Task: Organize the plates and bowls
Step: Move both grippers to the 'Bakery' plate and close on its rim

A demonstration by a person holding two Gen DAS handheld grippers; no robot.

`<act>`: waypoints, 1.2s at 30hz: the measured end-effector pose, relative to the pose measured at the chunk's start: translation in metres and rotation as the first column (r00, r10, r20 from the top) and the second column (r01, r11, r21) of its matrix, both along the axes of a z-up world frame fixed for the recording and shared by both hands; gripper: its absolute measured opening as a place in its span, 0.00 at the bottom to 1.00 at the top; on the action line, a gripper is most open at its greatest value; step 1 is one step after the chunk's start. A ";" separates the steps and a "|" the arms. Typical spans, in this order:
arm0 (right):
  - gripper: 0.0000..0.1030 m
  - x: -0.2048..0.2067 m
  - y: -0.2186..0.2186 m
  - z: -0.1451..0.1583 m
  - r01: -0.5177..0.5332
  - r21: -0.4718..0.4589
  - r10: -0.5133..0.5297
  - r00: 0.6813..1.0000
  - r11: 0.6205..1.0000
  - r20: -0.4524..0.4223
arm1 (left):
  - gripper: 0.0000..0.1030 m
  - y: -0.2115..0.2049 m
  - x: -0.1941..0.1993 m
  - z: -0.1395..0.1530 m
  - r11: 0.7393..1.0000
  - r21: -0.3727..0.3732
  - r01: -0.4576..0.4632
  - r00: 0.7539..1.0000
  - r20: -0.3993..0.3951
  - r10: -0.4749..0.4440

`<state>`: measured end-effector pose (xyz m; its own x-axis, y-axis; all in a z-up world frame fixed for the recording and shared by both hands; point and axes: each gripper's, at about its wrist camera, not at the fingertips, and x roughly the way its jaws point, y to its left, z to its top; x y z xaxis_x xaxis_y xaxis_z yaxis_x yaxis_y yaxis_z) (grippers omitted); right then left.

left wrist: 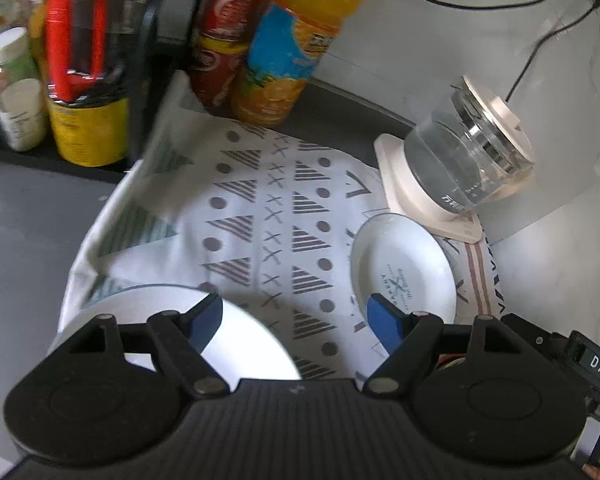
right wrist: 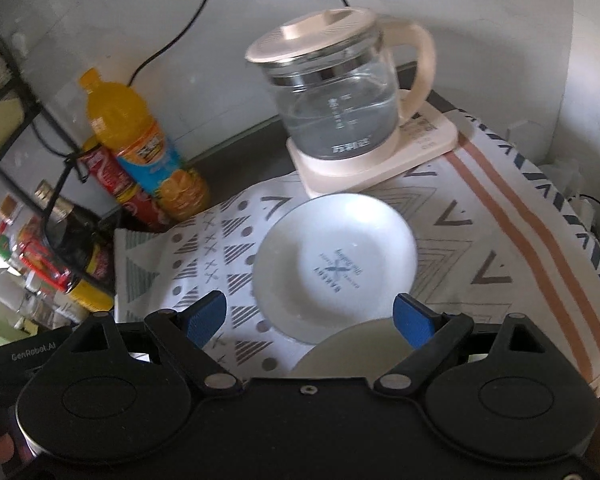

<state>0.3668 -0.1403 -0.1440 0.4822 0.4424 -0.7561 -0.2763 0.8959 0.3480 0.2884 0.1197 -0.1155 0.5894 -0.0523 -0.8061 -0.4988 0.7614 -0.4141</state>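
Nearest in the left wrist view, the left gripper (left wrist: 294, 314) hangs over the patterned cloth (left wrist: 236, 216) with its blue-padded fingers (left wrist: 204, 320) spread wide and nothing between them. Under its left finger lies a large white plate (left wrist: 252, 344), close to the cloth's near edge.

In the right wrist view the right gripper (right wrist: 314, 316) is likewise spread open and empty. Just below its right finger sits a pale, cream-coloured dish (right wrist: 356, 344), partly hidden by the gripper body, and its far edge overlaps the near rim of a white bowl (right wrist: 334, 260) with a blue printed mark in its centre. That bowl (left wrist: 402, 268) rests on the cloth toward the counter's right side, just in front of the kettle base.

Farther back, a glass kettle (right wrist: 336, 92) with a cream lid stands on its cream base (right wrist: 376, 160), which sits partly on the cloth. At the back left of the counter (left wrist: 24, 216), an orange juice bottle (right wrist: 140, 144) and a red cola bottle (right wrist: 116, 180) stand side by side against the wall, next to a black rack (right wrist: 40, 128) of condiment bottles.
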 end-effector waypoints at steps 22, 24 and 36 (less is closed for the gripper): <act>0.81 0.082 -0.014 -0.047 0.052 -0.028 -0.057 0.982 0.998 -0.178 | 0.72 -0.015 0.076 -0.055 0.997 -0.070 0.031 0.995 -0.091 -0.038; 0.77 0.090 -0.016 -0.054 0.053 -0.024 -0.057 0.977 0.998 -0.204 | 0.72 -0.016 0.081 -0.059 0.997 -0.074 0.028 0.995 -0.095 -0.035; 0.56 0.125 -0.023 -0.098 0.073 -0.011 -0.072 0.927 0.997 -0.369 | 0.40 -0.025 0.109 -0.093 0.985 -0.170 -0.017 0.988 -0.155 -0.009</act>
